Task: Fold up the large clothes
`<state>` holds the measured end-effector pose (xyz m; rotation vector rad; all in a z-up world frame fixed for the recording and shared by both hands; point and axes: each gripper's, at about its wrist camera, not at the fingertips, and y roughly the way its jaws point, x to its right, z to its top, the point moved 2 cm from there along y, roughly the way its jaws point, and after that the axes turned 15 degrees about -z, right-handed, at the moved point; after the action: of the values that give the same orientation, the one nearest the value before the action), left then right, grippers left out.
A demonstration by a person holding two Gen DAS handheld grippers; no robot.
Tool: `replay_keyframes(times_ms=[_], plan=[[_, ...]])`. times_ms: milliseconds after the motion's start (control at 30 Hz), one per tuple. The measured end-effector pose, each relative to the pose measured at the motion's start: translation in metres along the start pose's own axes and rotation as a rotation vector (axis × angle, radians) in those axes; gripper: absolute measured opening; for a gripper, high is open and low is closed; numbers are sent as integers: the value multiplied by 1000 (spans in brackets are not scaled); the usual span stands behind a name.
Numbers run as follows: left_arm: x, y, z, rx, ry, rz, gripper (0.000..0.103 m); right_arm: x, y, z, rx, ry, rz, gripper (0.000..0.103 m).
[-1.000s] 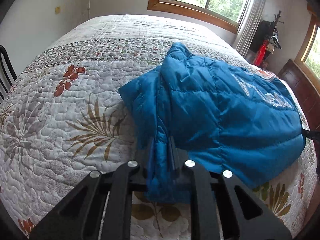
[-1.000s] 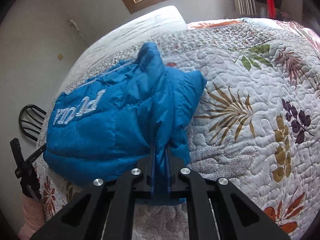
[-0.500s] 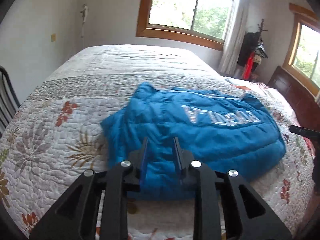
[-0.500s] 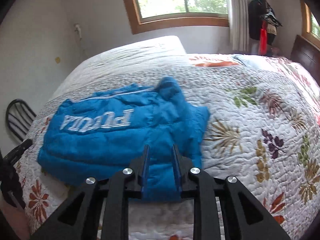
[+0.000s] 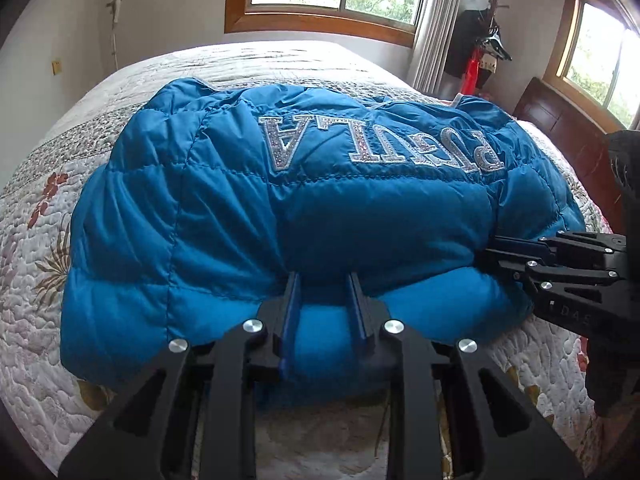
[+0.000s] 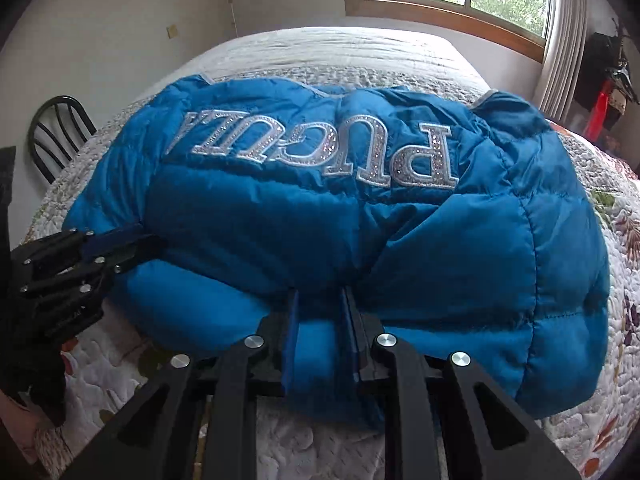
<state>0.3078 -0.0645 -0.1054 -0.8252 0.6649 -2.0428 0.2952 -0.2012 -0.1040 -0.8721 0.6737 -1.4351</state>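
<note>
Since a moment back, both my tongs have carried the near hem over, and the blue puffer jacket (image 5: 320,200) now lies doubled on the quilted bed (image 5: 36,248). It's light, springy and slippery, so I'd grip at stitched seams. My left gripper (image 5: 324,304) and right gripper (image 6: 318,320) slant downward at the jacket's near edge, jaws eased slightly, padding bulging between them.

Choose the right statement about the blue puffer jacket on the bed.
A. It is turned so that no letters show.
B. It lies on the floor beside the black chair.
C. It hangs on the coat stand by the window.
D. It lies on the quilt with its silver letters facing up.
D: the blue puffer jacket lies spread on the quilt, and its silver letters show on top in both wrist views.
</note>
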Motion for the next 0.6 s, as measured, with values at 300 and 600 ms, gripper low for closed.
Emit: replay_keyframes(times_ms=[300,600], plan=[[-4,-27,13,14,-86,-47,35,31,-40,10,79,98,113,32],[-92,-98,36,103,-196,88,82,164,-62,23,137,409,124,84]])
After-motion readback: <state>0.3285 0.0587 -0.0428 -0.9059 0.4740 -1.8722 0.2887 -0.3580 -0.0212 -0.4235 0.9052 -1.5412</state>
